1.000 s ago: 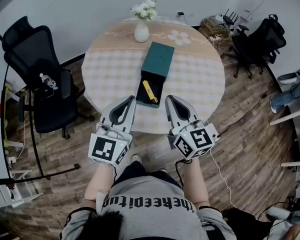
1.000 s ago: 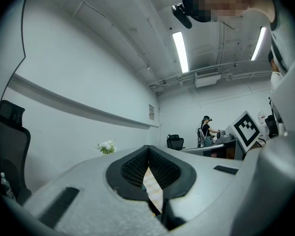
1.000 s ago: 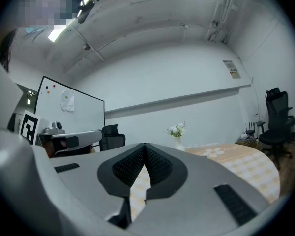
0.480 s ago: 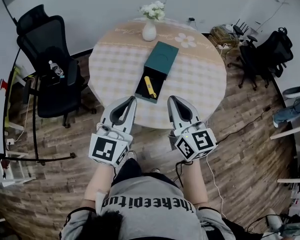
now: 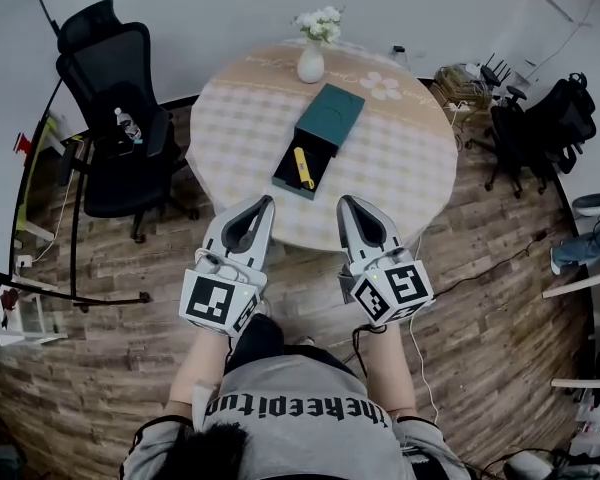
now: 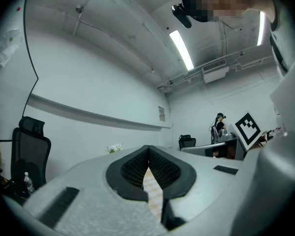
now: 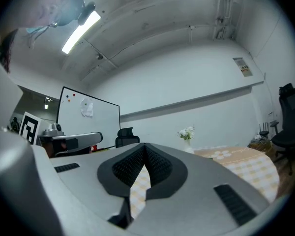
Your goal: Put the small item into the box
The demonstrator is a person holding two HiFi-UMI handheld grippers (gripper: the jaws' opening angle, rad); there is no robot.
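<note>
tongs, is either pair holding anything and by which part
Nothing is held. The left tongs and right tongs are both shut and empty; the yellow item lies in the open box on the table.

Our left gripper (image 5: pixel 263 204) at seven o'clock, our right gripper (image 5: pixel 346 202) at five o'clock, side by side, tips pointing to twelve, each pair of jaws pressed together, left forearm (image 5: pixel 202 363) and right forearm (image 5: pixel 392 366) reaching forward
</note>
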